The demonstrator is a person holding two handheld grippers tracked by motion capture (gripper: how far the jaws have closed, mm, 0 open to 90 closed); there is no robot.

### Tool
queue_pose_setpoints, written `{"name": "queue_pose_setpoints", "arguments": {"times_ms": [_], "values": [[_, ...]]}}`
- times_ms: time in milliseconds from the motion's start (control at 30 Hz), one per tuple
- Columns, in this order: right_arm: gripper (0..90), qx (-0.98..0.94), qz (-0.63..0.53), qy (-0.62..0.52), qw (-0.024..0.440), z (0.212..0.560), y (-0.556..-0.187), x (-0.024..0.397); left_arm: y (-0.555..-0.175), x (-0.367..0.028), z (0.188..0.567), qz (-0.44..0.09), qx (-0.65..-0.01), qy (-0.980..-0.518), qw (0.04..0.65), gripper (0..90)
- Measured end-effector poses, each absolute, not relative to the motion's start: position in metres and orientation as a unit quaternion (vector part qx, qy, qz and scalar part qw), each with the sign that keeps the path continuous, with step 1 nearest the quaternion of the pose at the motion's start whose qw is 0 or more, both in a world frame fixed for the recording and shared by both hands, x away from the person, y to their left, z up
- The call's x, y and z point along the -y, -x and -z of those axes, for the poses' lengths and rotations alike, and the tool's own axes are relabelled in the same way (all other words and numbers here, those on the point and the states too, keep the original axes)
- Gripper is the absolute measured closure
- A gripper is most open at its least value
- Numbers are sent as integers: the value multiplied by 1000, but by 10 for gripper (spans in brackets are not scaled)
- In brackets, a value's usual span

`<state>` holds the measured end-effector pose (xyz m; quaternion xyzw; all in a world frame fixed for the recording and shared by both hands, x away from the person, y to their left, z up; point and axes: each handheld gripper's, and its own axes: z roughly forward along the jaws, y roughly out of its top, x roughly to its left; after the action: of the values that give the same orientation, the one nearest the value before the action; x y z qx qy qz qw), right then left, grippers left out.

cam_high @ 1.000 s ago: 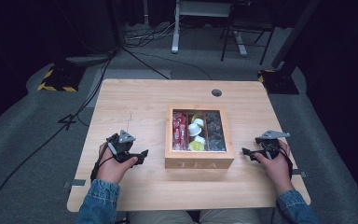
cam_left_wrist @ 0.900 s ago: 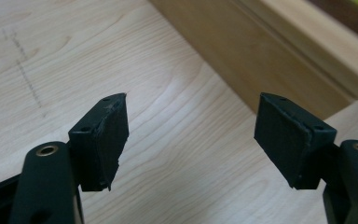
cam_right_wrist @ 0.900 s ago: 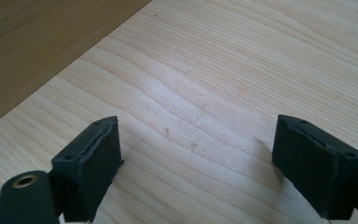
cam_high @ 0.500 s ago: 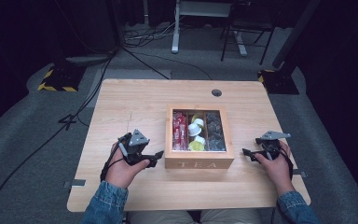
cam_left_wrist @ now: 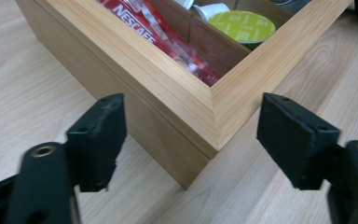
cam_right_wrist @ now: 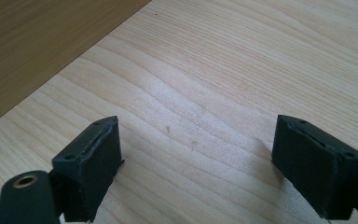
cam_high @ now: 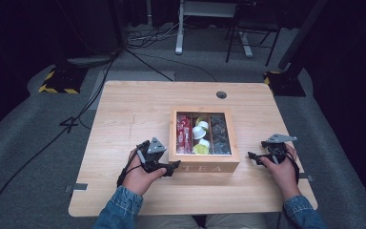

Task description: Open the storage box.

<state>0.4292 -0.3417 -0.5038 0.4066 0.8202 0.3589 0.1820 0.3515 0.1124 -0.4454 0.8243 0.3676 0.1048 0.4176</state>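
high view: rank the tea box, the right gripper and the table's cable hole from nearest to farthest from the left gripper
1. Tea box, just right of the left gripper, at its front left corner.
2. Right gripper, past the box, on the table's right side.
3. Cable hole, near the table's far edge.

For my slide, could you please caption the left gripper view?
Open left tool facing the near corner of the wooden tea box, red Nescafe sticks inside.

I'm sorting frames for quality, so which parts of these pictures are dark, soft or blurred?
High view: the table is lit while the floor and surroundings fall into near black. Left gripper view: the tea box is sharp, but the near black gripper parts at bottom left are blurred. Right gripper view: bright, evenly lit wood grain.
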Motion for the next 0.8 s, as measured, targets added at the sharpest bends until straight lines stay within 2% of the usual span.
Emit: {"name": "queue_pose_setpoints", "arguments": {"times_ms": [533,800], "values": [[158,-820,-360,-406,182,504,-429,341,-349,-108,449,-118,-344,-843,398,304],[158,-820,-360,-406,182,504,-429,341,-347,-109,445,-118,-342,-850,384,370]]}}
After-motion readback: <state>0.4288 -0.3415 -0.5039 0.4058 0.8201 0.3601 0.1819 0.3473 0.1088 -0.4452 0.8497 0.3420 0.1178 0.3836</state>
